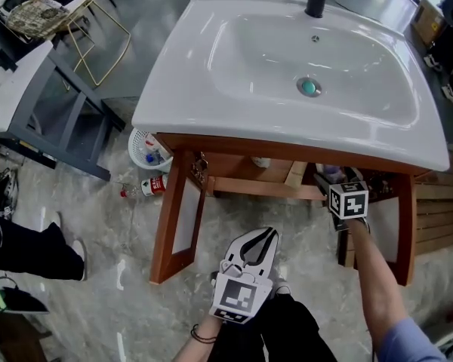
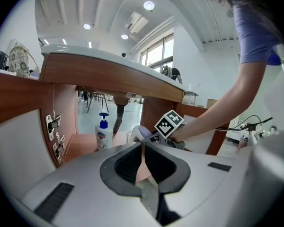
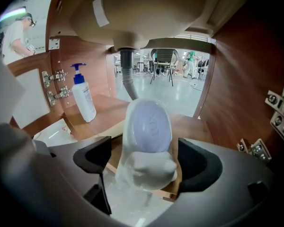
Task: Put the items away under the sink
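Pale lilac and clamped in the right gripper (image 3: 146, 162) over the wooden shelf (image 3: 106, 109) under the sink (image 1: 211, 119), the item (image 3: 149, 126) should be released only once seated flat beside the pump bottle (image 3: 84, 100), with the left gripper (image 2: 142, 148) closed and empty.

We take the white sink (image 1: 181, 89) as our reference. It sits on a reddish-brown wooden cabinet (image 1: 183, 202). The floor (image 1: 98, 240) around it is grey, marbled and glossy. Left of the sink we note a dark grey table (image 1: 15, 89) with a white top, and beyond that a gold wire chair (image 1: 90, 36). Right of the sink are wooden slats (image 1: 442, 202). Past the sink we log tall windows (image 2: 156, 56), and above it a white ceiling with round recessed lights (image 2: 148, 5), lit.
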`<action>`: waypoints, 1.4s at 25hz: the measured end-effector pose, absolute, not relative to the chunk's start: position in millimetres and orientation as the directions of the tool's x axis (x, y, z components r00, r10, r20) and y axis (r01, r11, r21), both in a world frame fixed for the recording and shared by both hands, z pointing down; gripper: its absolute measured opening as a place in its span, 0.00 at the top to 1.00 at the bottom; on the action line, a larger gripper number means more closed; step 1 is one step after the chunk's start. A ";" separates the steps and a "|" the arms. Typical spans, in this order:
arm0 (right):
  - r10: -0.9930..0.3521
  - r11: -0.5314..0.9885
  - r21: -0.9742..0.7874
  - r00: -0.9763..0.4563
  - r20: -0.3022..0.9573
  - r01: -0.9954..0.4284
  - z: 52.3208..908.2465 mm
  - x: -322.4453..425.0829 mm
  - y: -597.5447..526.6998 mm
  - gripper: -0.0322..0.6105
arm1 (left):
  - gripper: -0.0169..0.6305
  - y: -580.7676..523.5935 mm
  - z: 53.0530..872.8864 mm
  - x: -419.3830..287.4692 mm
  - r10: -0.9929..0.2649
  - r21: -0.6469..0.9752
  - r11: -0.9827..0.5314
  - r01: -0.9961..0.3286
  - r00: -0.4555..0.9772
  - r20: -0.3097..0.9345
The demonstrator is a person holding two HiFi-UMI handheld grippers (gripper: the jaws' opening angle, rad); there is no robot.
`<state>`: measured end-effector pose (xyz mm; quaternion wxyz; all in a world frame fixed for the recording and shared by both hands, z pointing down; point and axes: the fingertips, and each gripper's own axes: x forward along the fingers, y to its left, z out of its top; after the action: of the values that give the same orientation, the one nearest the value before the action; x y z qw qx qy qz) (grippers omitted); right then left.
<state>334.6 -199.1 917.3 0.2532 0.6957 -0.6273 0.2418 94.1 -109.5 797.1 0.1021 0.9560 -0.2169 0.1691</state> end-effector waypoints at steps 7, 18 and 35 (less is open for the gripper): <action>-0.740 -0.086 0.048 0.096 0.665 -0.995 898.9 324.1 -169.5 0.29 | 0.95 -95.6 777.2 92.6 -0.375 0.147 -0.877 -0.457 0.843 0.384; -0.755 -0.028 -0.052 -0.013 0.655 -0.998 841.0 278.4 -122.3 0.29 | 0.95 -72.4 728.1 90.9 -0.372 0.172 -0.866 -0.470 0.834 0.407; -0.806 0.110 -0.169 -0.188 0.561 -0.979 696.3 224.4 -80.0 0.29 | 0.95 -57.7 635.8 102.0 -0.389 0.174 -0.856 -0.488 0.827 0.405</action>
<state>224.4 -80.0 696.3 0.1674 0.6149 -0.7261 0.2582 102.0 -57.7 635.8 0.1362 0.9461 -0.2316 0.1809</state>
